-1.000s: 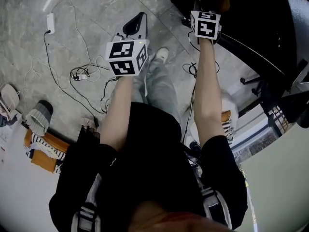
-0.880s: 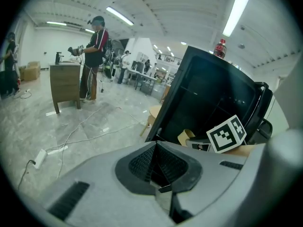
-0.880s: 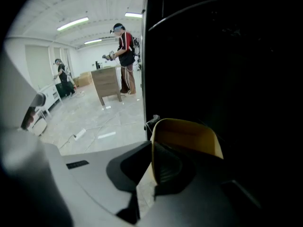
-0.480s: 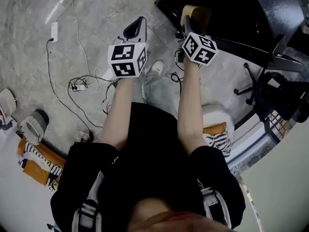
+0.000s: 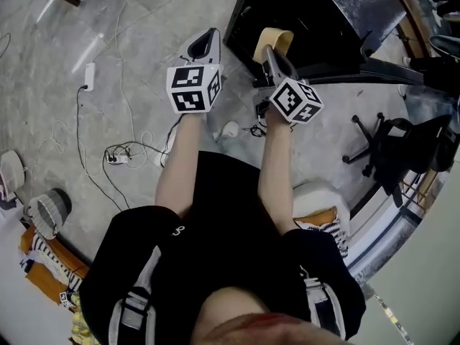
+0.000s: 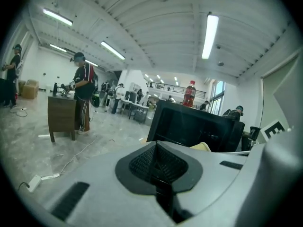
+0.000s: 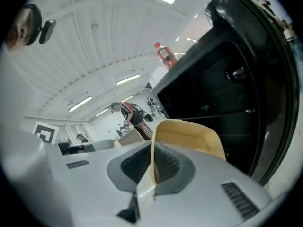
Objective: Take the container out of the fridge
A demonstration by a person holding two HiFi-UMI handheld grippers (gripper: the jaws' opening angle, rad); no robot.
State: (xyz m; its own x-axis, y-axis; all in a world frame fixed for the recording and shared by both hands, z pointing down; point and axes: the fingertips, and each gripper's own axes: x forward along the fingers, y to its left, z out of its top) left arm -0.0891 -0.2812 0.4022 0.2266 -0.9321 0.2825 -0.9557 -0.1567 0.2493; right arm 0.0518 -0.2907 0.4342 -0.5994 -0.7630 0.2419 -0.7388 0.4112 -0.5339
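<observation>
The right gripper's (image 7: 152, 167) jaws are clamped on the thin wall of a tan plastic container (image 7: 189, 136), held just before the dark open front of the black fridge (image 7: 222, 93). The left gripper's (image 6: 156, 148) jaws are pressed together with nothing between them. A red bottle (image 6: 189, 93) stands on the fridge. Below lies a grey marbled floor (image 5: 108, 70) strewn with cables (image 5: 126, 149); an office chair (image 5: 392, 149) stands at the right.
</observation>
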